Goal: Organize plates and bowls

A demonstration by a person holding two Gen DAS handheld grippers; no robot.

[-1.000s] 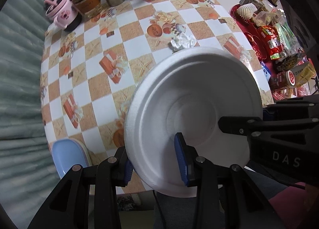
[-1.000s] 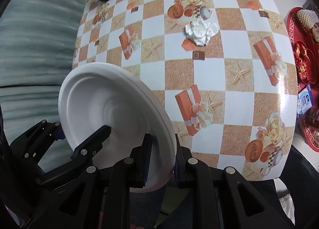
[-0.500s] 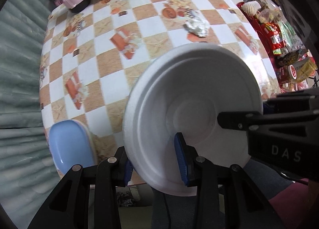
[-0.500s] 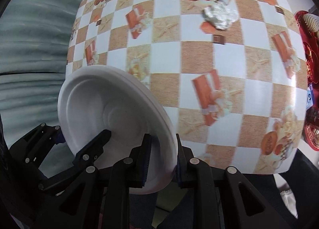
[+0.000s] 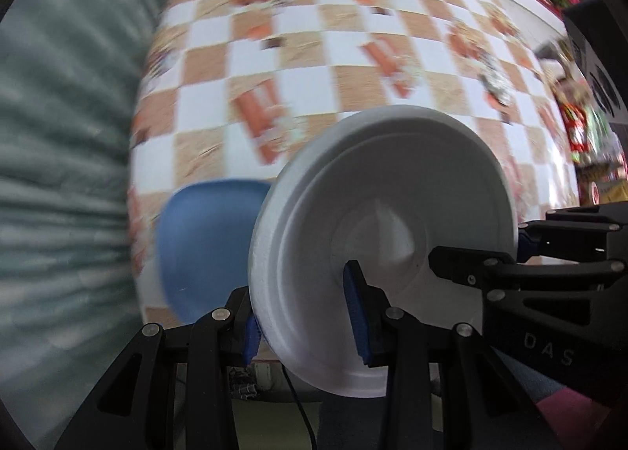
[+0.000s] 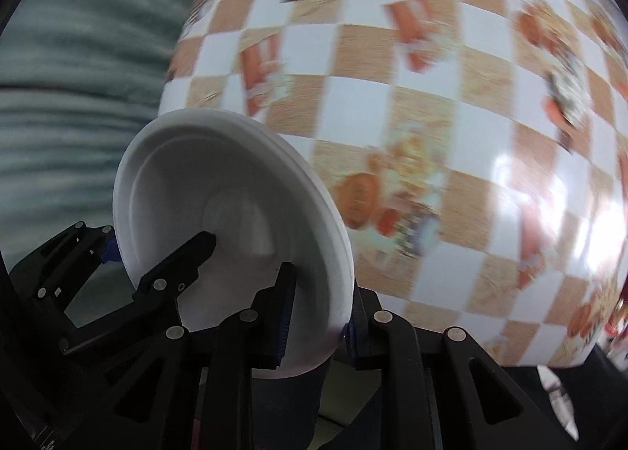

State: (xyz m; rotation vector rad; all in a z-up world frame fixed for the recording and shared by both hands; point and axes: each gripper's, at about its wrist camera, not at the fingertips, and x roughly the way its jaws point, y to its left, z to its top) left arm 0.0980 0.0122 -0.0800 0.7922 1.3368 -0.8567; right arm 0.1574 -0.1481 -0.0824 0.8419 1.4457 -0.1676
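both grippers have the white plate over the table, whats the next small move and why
Probably carry the white plate a little further over the blue plate near the table's edge, then lower it. Both the left gripper and right gripper clamp its rim, and it overlaps the blue one only partly.

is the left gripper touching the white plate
Touching. In the left wrist view the left gripper has its blue pads clamped on both faces of the white plate's rim.
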